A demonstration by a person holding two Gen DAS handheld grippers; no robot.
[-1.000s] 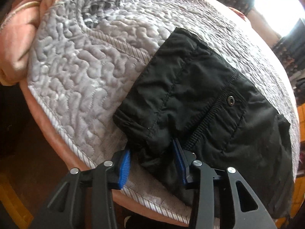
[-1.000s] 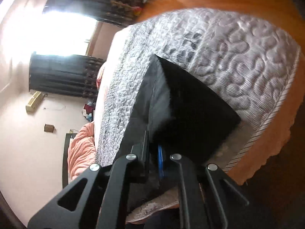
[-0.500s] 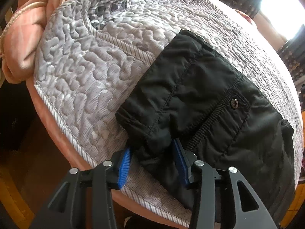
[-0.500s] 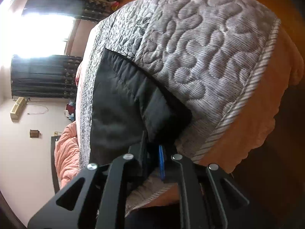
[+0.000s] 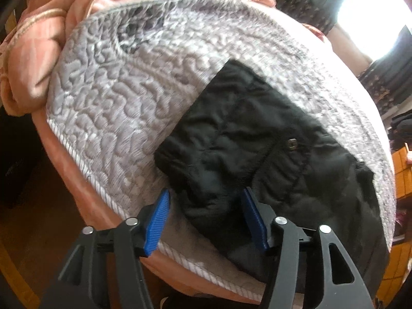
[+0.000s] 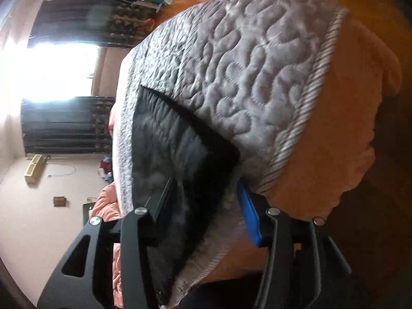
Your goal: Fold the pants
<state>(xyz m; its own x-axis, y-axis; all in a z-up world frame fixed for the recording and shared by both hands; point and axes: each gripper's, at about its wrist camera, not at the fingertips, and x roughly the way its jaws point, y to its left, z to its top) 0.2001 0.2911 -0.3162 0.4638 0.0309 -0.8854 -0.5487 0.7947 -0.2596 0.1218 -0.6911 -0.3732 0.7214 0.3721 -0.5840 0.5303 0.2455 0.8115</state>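
The black pants (image 5: 257, 149) lie folded into a compact bundle on the grey quilted bedspread (image 5: 123, 97), near the bed's corner edge. Folding appears largely complete; what remains looks like withdrawal and perhaps tidying the near edge. The left tongs (image 5: 206, 213) have just been opening, pads clear of the cloth between them. The right tongs (image 6: 206, 206) have likewise just been opening, straddling the bundle's corner without pressing. A pink blanket (image 5: 51, 38) lies beyond.
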